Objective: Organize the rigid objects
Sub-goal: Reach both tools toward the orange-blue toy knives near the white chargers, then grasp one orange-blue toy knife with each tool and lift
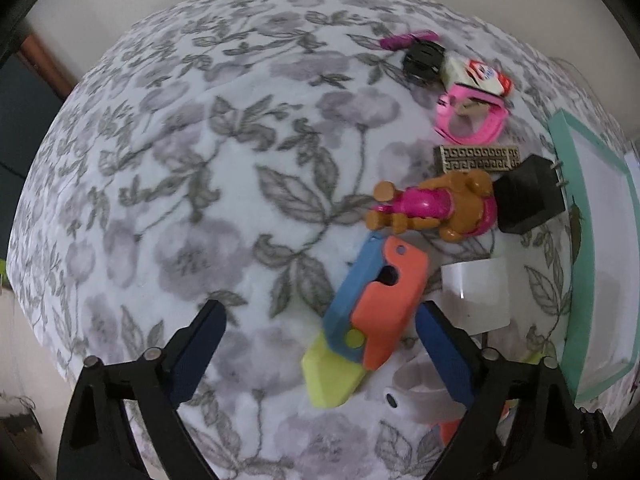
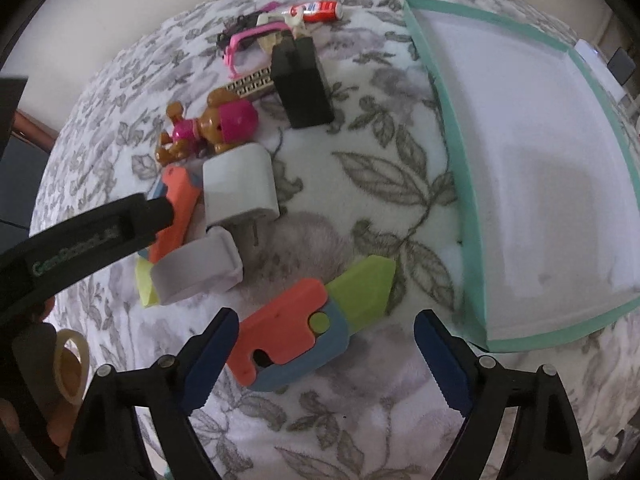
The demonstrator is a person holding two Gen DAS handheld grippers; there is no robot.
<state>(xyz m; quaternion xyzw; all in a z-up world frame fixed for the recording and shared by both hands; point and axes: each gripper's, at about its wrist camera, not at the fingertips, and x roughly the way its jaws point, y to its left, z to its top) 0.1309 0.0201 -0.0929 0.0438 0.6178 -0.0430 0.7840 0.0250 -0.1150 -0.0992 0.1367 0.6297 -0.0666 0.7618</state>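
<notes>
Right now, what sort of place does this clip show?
Probably a home, likely a bed or table draped in a fuzzy floral blanket. Small household clutter lies on it: a toy dog, a white charger, beside a teal-rimmed tray.

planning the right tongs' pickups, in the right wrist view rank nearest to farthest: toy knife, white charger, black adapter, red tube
1. Toy knife: between the right tongs.
2. White charger: ahead, left.
3. Black adapter: farther up, centre.
4. Red tube: at the far edge.

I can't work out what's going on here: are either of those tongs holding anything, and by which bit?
Nothing is held. Both the left tongs and right tongs are open, each with an orange, blue and yellow toy knife lying loose between its fingers.
</notes>
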